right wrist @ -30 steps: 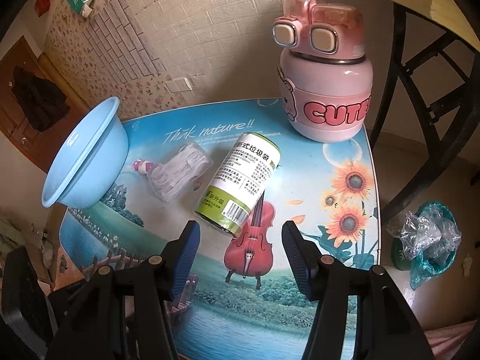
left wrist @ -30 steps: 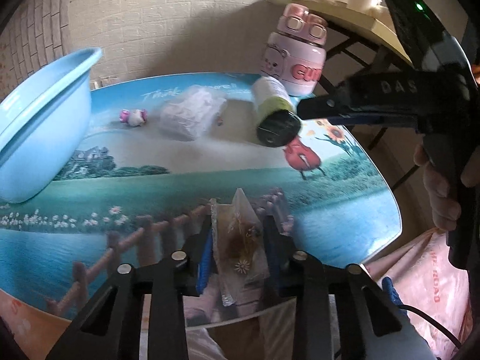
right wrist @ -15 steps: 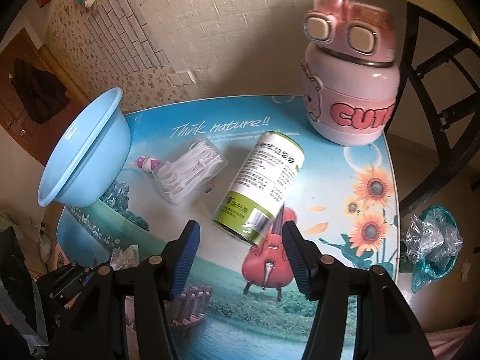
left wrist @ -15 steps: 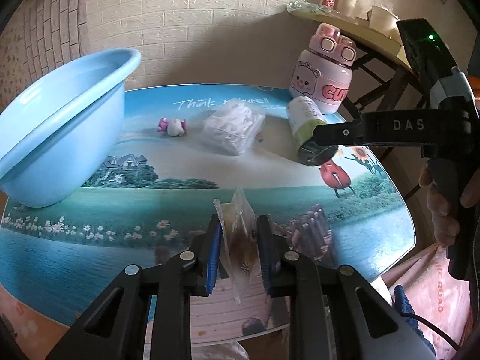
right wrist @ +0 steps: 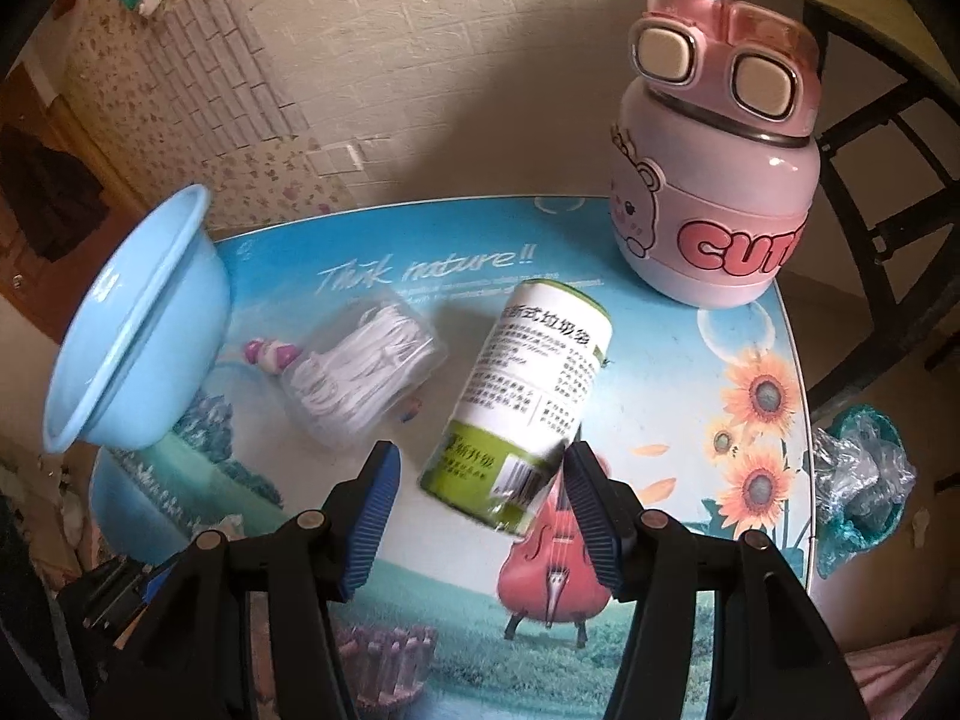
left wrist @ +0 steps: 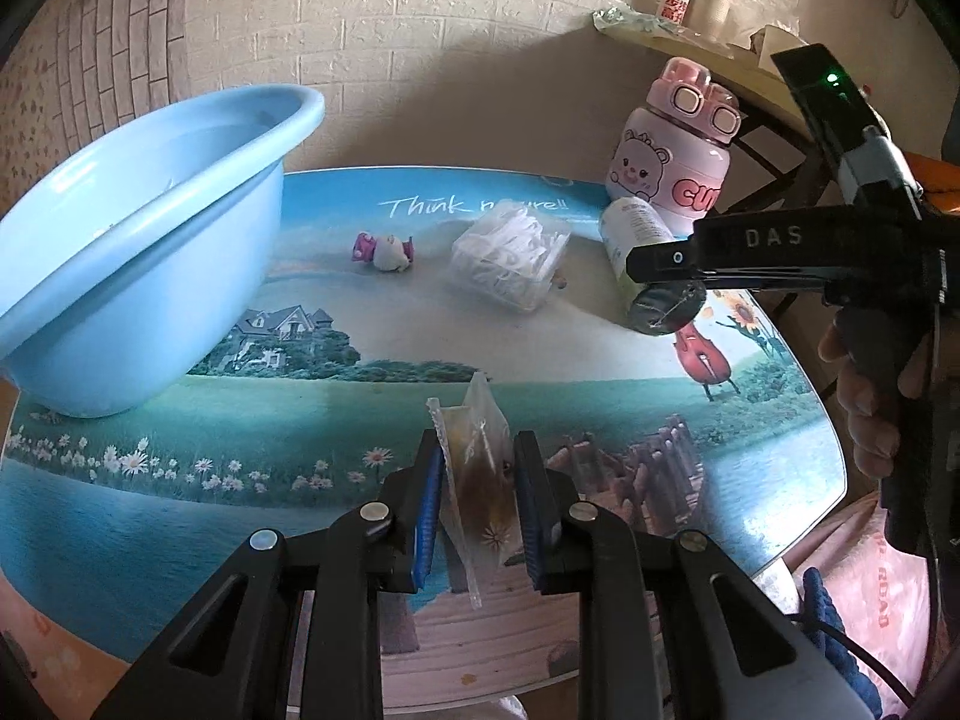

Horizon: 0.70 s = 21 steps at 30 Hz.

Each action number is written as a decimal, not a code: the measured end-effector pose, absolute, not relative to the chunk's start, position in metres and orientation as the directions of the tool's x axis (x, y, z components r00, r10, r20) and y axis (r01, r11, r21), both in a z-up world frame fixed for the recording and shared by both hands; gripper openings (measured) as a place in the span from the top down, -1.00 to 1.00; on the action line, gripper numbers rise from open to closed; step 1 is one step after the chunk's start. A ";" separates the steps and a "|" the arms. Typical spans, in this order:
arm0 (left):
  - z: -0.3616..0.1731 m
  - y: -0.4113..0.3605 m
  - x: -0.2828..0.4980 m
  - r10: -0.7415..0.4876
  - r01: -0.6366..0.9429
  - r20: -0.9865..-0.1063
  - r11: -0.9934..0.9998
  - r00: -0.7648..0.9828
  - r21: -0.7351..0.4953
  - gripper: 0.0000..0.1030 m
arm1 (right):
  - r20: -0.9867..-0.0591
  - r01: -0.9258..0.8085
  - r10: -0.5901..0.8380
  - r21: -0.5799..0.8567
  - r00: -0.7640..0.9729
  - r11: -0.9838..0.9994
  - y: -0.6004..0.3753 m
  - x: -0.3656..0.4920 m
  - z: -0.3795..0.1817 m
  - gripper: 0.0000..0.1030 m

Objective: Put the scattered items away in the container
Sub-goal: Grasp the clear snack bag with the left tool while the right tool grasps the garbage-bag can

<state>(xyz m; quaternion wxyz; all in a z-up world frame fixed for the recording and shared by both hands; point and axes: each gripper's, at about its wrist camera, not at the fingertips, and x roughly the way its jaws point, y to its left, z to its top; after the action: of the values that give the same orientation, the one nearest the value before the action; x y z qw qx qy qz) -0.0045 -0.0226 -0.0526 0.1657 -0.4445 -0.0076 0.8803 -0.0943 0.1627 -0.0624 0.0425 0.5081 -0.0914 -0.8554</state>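
Observation:
My left gripper (left wrist: 478,498) is shut on a clear tea sachet (left wrist: 477,468) with brown contents, held above the table's near edge. The light blue basin (left wrist: 138,264) stands at the far left; it also shows in the right wrist view (right wrist: 132,330). My right gripper (right wrist: 480,504) is open, its fingers on either side of the near end of a white and green canister (right wrist: 528,396) lying on its side. A clear bag of white cords (right wrist: 366,372) and a small pink toy (right wrist: 270,354) lie between canister and basin.
A pink "CUTE" bottle (right wrist: 714,180) stands at the table's back right corner. The round table (left wrist: 600,384) has a printed landscape top. A black-framed shelf (right wrist: 888,138) and a teal plastic bag (right wrist: 858,480) are off the right edge. A brick wall is behind.
My left gripper has lifted and pulled back with the sachet, bringing the basin more into view. My right gripper has moved forward and down so its open fingers flank the canister's end.

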 end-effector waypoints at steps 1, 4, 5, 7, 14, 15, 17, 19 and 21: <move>-0.053 -0.024 -0.005 0.299 -0.282 -0.781 -0.945 -0.549 -0.164 0.58 | -0.864 -0.030 -0.158 0.196 -0.478 -0.980 0.162 -0.096 -0.064 -0.13; -0.054 -0.028 -0.007 0.301 -0.277 -0.780 -0.946 -0.549 -0.170 0.58 | -0.867 -0.056 -0.137 0.186 -0.480 -0.981 0.163 -0.102 -0.067 -0.13; -0.055 -0.029 -0.007 0.302 -0.277 -0.779 -0.946 -0.549 -0.171 0.58 | -0.867 -0.064 -0.130 0.183 -0.481 -0.981 0.163 -0.105 -0.068 -0.13; -0.055 -0.030 -0.008 0.302 -0.279 -0.778 -0.945 -0.551 -0.170 0.58 | -0.869 -0.074 -0.122 0.178 -0.480 -0.981 0.162 -0.108 -0.070 -0.13; -0.056 -0.031 -0.009 0.310 -0.290 -0.774 -0.942 -0.552 -0.169 0.58 | -0.875 -0.097 -0.094 0.159 -0.475 -0.983 0.164 -0.119 -0.077 -0.14; -0.056 -0.031 -0.010 0.312 -0.291 -0.773 -0.941 -0.552 -0.172 0.58 | -0.876 -0.100 -0.093 0.158 -0.473 -0.982 0.164 -0.120 -0.078 -0.14; -0.057 -0.031 -0.011 0.314 -0.292 -0.773 -0.941 -0.552 -0.174 0.58 | -0.879 -0.105 -0.089 0.155 -0.469 -0.982 0.165 -0.124 -0.081 -0.14; -0.057 -0.031 -0.011 0.316 -0.295 -0.771 -0.940 -0.553 -0.173 0.58 | -0.882 -0.110 -0.083 0.150 -0.465 -0.982 0.164 -0.128 -0.083 -0.14; -0.057 -0.031 -0.011 0.317 -0.296 -0.770 -0.939 -0.553 -0.174 0.58 | -0.880 -0.111 -0.067 0.135 -0.471 -0.985 0.163 -0.131 -0.084 -0.15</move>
<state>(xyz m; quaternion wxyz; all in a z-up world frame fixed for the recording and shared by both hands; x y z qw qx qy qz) -0.0108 -0.0314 -0.0569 0.1742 -0.4396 -0.0120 0.8811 -0.1315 0.1625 -0.0845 -0.0128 0.5142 -0.0865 -0.8532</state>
